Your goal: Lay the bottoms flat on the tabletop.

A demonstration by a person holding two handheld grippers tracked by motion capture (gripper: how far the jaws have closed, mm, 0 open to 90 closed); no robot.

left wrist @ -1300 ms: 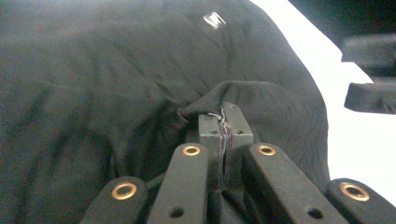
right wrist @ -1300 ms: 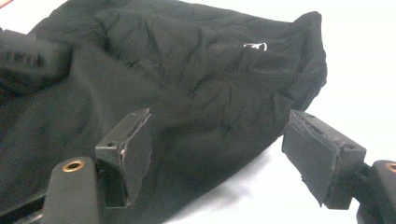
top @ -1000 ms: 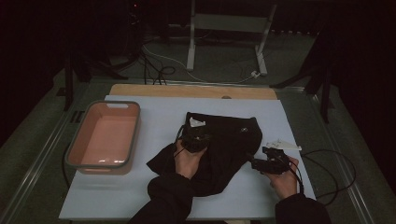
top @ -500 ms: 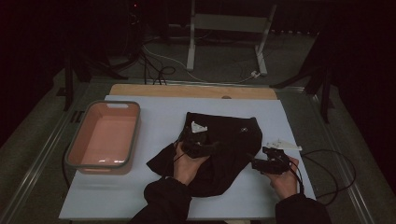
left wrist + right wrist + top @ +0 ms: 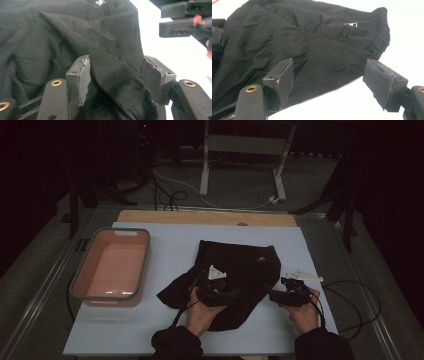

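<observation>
Black garment (image 5: 235,275) lies mid-table, its long axis running near-left to far-right; left gripper (image 5: 216,295) sits on its near part, jaws apart around a raised fold; right gripper (image 5: 289,296) — jaws apart, empty — just right of the hem.

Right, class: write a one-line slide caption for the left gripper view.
Left gripper, jaws open around a raised fold of the black garment; the right gripper waits over the white table.

black tongs (image 5: 115,82), dark sleeves (image 5: 176,342)
</observation>
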